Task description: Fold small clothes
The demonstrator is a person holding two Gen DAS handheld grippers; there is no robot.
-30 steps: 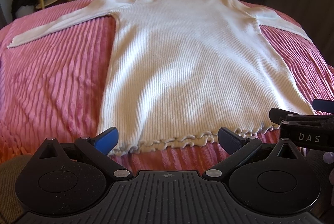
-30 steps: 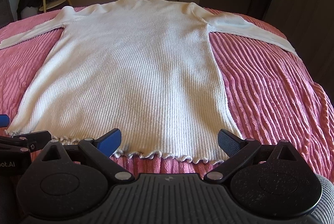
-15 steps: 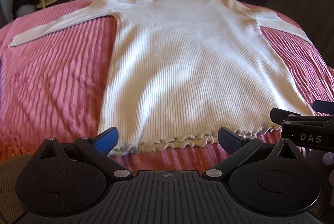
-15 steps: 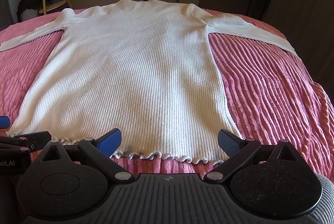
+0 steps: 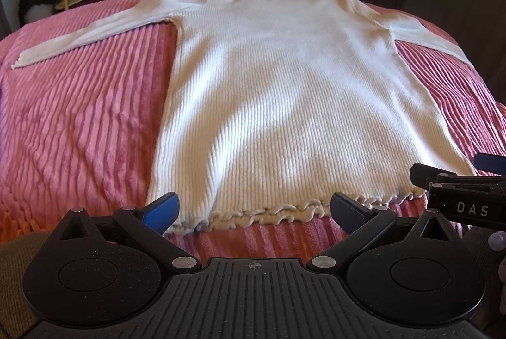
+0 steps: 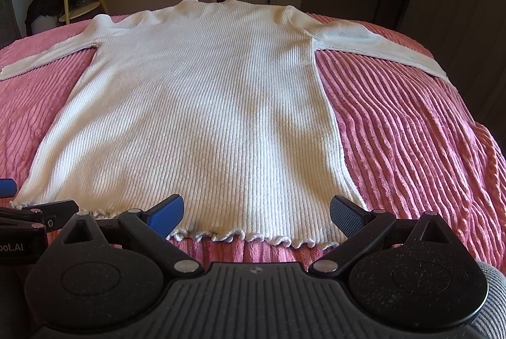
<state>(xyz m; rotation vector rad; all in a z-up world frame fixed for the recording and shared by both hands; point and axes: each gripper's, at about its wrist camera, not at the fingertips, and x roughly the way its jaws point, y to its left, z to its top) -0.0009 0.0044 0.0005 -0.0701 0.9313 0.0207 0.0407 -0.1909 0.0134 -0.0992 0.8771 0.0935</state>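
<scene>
Lying flat and face-up, a white ribbed sweater (image 5: 284, 105) is spread over a pink corduroy-textured bedspread (image 5: 79, 124), ready for folding. At the far left, its left sleeve (image 5: 85, 37) stretches out toward the edge of the bed, laid straight, apparently so it can be turned in over the body later. Nearer, the left tongs (image 5: 254, 209) hover just short of the ruffled hem (image 5: 268, 214), blue pads spread wide and holding nothing; the left pad (image 5: 161, 207) sits by the sweater's near-left corner, a position that seems chosen for a grip on that corner. Across the middle, the ribbed body runs away from the cameras to the collar (image 6: 205, 2) at the far end, with soft shadows but no visible creases. To the right, the right tongs (image 6: 256, 215) are likewise wide and empty, poised at the near hem with the right pad (image 6: 346, 217) close to the near-right corner. Each tool shows at the edge of the other's view, so the pair stand side by side along the hem. On the far right, the right sleeve (image 6: 379, 45) angles off toward the bed's edge. No fold has been made yet; the paired stance suggests a lift of the hem toward the collar, though a sleeve fold first remains possible.
</scene>
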